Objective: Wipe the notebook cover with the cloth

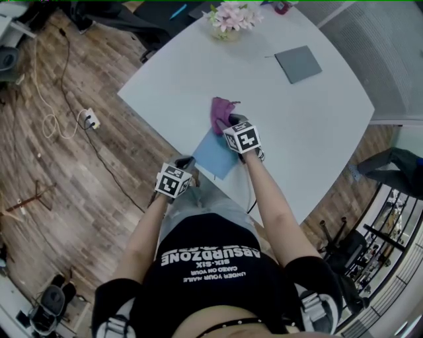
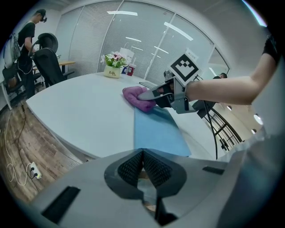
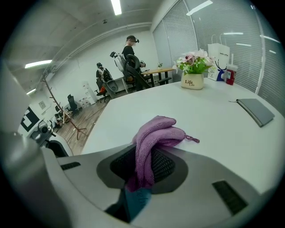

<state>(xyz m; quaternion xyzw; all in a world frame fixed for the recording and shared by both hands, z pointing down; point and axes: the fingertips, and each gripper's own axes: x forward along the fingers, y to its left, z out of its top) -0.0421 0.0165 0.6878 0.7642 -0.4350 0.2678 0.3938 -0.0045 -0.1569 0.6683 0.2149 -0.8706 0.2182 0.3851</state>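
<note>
A blue notebook lies at the near edge of the white table. My right gripper hovers over the notebook's far end, shut on a purple cloth that bulges out ahead of its jaws. In the right gripper view the cloth fills the gap of that gripper, with blue cover showing beneath. My left gripper sits at the notebook's near left corner by the table edge. Its pads touch, and nothing shows between them. From there I see the notebook, cloth and right gripper.
A grey notebook lies at the table's far right, and a flower pot stands at the far edge. On the wooden floor at the left lies a cable with a power strip. Office chairs and people are beyond the table.
</note>
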